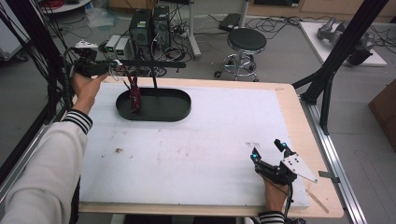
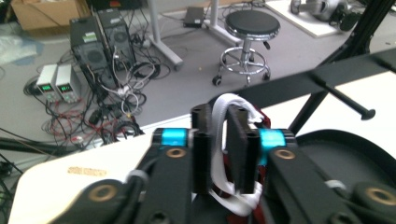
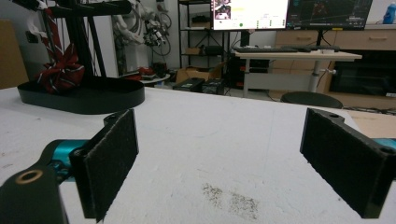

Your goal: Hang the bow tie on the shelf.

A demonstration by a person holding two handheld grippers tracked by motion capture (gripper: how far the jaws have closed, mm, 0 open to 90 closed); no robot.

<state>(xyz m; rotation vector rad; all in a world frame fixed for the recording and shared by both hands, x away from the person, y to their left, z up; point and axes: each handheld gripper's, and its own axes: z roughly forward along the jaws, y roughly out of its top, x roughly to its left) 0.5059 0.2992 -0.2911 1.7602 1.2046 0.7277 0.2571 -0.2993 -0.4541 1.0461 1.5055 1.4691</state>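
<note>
1. Two tongs at work: left tongs [image 2: 219, 149] up at the stand's crossbar [image 1: 149, 63], jaws nearly together around a white loop [image 2: 223, 140], whether still pinching or already loosened, cannot tell.
2. Red fabric piece [image 1: 135, 95] dangling below the crossbar, down into the black oval tray [image 1: 180, 112], likely for hanging the loop on the bar.
3. Right tongs [image 1: 269, 150] gaping wide, gripping nothing, parked on the white surface [image 1: 196, 144] well away from the tray, probably to stay clear.

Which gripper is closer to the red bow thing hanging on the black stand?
Left. The left gripper is right at the red bow, jaws around its white strap. The right gripper rests far off.
</note>
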